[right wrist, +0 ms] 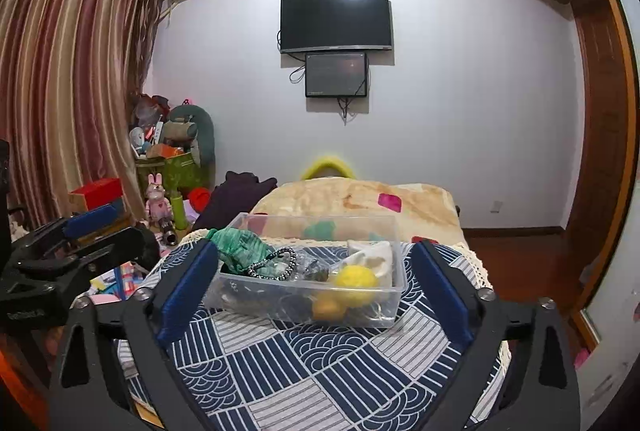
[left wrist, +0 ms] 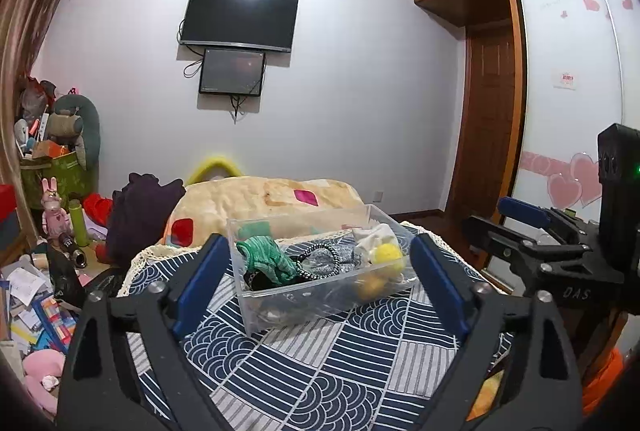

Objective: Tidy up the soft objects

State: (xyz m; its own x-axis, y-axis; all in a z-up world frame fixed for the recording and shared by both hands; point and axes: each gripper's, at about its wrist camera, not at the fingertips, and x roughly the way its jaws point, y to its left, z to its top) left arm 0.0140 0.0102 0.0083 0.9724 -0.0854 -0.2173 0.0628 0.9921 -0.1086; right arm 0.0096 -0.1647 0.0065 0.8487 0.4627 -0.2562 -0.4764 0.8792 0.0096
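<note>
A clear plastic bin (left wrist: pixel 276 305) (right wrist: pixel 394 305) stands on the blue patterned cloth (left wrist: pixel 352 355) (right wrist: pixel 320 359). It holds a green knit cloth (left wrist: pixel 264 259) (right wrist: pixel 240 245), a black beaded band (left wrist: pixel 320 263) (right wrist: pixel 272 261), a white cloth (left wrist: pixel 374 235) (right wrist: pixel 374 255) and a yellow ball (left wrist: pixel 386 255) (right wrist: pixel 356 277). My left gripper (left wrist: pixel 320 289) is open and empty just before the bin. My right gripper (right wrist: pixel 316 289) is open and empty, also just before the bin. The right gripper shows at the right edge of the left wrist view (left wrist: pixel 532 231).
A beige blanket (left wrist: pixel 272 199) (right wrist: pixel 360 199) lies behind the bin, with a dark purple garment (left wrist: pixel 140 215) (right wrist: pixel 236 195) to its left. Toys, boxes and papers clutter the floor at left (left wrist: pixel 52 231) (right wrist: pixel 160 199). A wardrobe (left wrist: pixel 560 111) stands at right.
</note>
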